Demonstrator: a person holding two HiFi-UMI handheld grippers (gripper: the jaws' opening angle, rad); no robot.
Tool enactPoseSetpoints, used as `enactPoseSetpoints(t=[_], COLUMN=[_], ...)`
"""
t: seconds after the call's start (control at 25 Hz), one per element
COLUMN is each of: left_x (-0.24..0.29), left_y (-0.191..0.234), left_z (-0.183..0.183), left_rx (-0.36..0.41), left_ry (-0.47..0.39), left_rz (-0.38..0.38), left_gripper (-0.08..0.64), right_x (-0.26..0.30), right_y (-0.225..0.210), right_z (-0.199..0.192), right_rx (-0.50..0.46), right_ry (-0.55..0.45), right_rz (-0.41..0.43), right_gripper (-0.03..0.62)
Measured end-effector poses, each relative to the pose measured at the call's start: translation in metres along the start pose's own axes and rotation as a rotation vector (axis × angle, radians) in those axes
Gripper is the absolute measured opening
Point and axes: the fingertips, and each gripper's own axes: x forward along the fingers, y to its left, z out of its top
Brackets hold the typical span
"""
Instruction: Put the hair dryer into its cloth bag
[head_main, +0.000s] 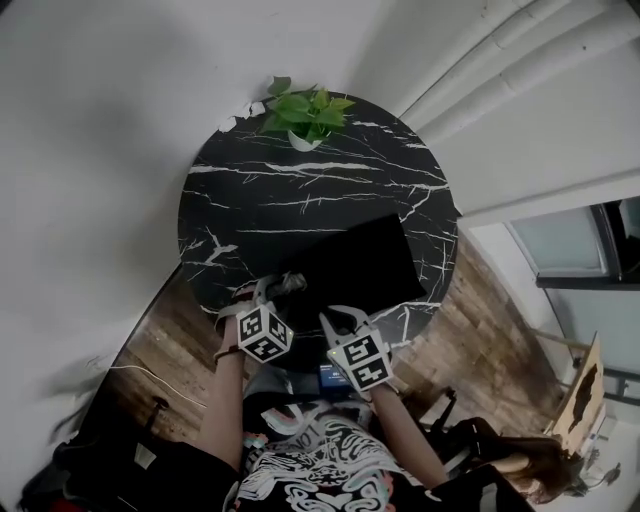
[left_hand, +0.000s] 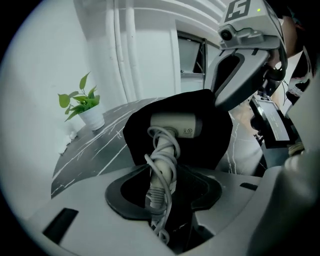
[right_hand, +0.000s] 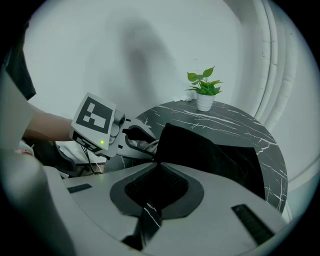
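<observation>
Over the marble table (head_main: 300, 190), your left gripper (left_hand: 162, 186) clamped the rigid hair dryer (left_hand: 175, 125) by its handle, and your right gripper (right_hand: 155, 186) pinched the limp cloth bag (right_hand: 215, 156).

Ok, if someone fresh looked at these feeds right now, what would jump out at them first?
The white hair dryer, cord wound round its handle, held in the jaws of the left gripper, its head at the black cloth bag by the near edge of the marble table. Then the right gripper pinching the bag's rim, and the green potted plant at the table's far edge.
</observation>
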Motion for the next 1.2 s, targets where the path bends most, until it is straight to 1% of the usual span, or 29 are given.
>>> enactPoseSetpoints(t=[0.12,0.2,0.32,0.44,0.48,0.52,0.6,0.64,0.68,0.72,0.76,0.8,0.88,0.92,1.0,1.2], left_x=[-0.013,-0.022,-0.032,-0.044,-0.044,-0.041,-0.032,-0.027,-0.024,-0.022,-0.021,-0.02,-0.022,-0.023,-0.026,-0.018], left_y=[0.006,0.007,0.009,0.022,0.024,0.023,0.018,0.016,0.014,0.012,0.009,0.008,0.004,0.002,0.001,-0.008], left_z=[-0.007,-0.012,-0.017,-0.014,-0.019,-0.029,-0.055,-0.065,-0.07,-0.071,-0.07,-0.068,-0.061,-0.054,-0.035,0.013], left_rx=[-0.02,-0.025,-0.015,-0.094,-0.106,-0.095,-0.043,-0.027,-0.029,-0.043,-0.053,-0.052,-0.044,-0.053,-0.076,-0.058], left_ry=[-0.037,-0.056,-0.045,-0.085,-0.071,-0.031,0.078,0.114,0.127,0.125,0.119,0.114,0.096,0.074,0.018,-0.082], left_rz=[0.017,0.013,0.027,0.063,0.058,0.046,0.017,0.006,-0.01,-0.033,-0.053,-0.064,-0.076,-0.085,-0.097,-0.133], left_gripper=[0.201,0.201,0.201,0.282,0.29,0.29,0.288,0.288,0.291,0.261,0.213,0.133,0.127,0.124,0.118,0.114], right_x=[0.0,0.0,0.001,0.002,0.003,0.003,0.004,0.004,0.004,0.004,0.004,0.004,0.003,0.003,0.003,0.003], right_y=[-0.001,-0.001,0.001,0.0,-0.001,-0.001,-0.001,0.0,0.001,0.001,0.0,0.0,-0.001,-0.002,-0.005,-0.011], right_z=[0.002,0.003,0.002,0.002,0.002,0.002,0.001,0.001,0.001,0.001,0.002,0.002,0.002,0.002,0.002,0.001], right_rx=[0.001,0.001,0.0,0.0,0.001,0.003,0.004,0.003,0.002,0.0,-0.001,-0.002,0.0,0.004,0.021,0.039], right_ry=[-0.005,-0.004,0.0,0.002,0.003,0.003,0.005,0.006,0.008,0.008,0.009,0.009,0.008,0.006,-0.005,-0.015], right_rz=[0.002,0.004,0.009,0.01,0.01,0.011,0.014,0.015,0.017,0.019,0.02,0.022,0.026,0.027,0.023,0.016], right_gripper=[0.026,0.026,0.026,0.026,0.028,0.026,0.026,0.026,0.026,0.027,0.026,0.027,0.026,0.026,0.027,0.026])
